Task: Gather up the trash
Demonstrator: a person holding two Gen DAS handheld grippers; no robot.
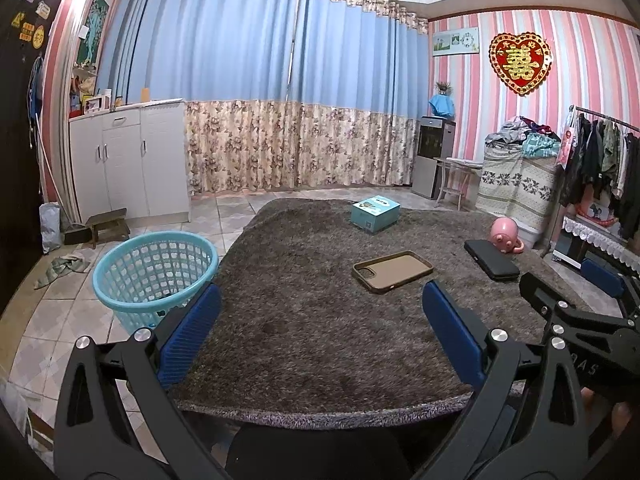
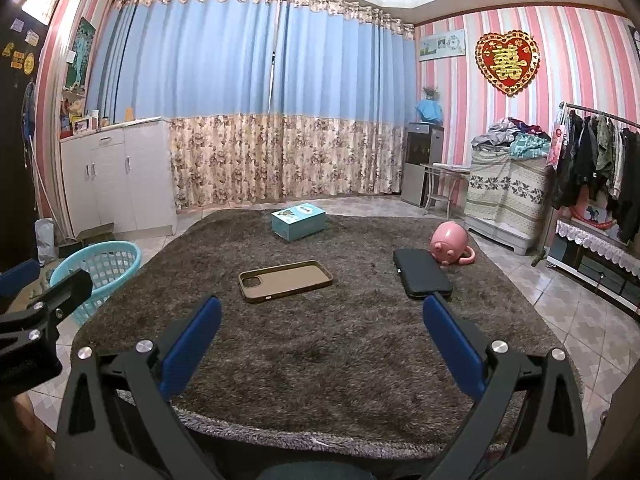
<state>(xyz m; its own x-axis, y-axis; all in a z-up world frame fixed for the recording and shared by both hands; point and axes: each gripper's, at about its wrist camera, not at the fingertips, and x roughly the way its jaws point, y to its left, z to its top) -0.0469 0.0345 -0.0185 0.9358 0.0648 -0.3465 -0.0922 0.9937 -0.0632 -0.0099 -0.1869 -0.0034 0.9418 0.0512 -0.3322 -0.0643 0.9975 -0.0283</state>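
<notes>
Both the left gripper [image 1: 322, 312] and right gripper [image 2: 322, 326] are held spread wide, empty, above the rug [image 1: 320, 320]. On the rug a brown phone case [image 1: 393, 271] is seen centrally, a black case [image 1: 491, 259] and pink toy [image 1: 506, 235] toward its right edge, a teal box [image 1: 375, 212] at its far edge; a turquoise basket [image 1: 154, 270] stands just off its left edge.

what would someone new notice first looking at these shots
Likely the shaggy grey rug filling the middle, with a brown phone case, a black case, a teal box and a pink toy scattered on it. Off its left edge stands a turquoise basket, and a red heart ornament hangs on the striped right wall. Both the left gripper and right gripper hover open.
</notes>
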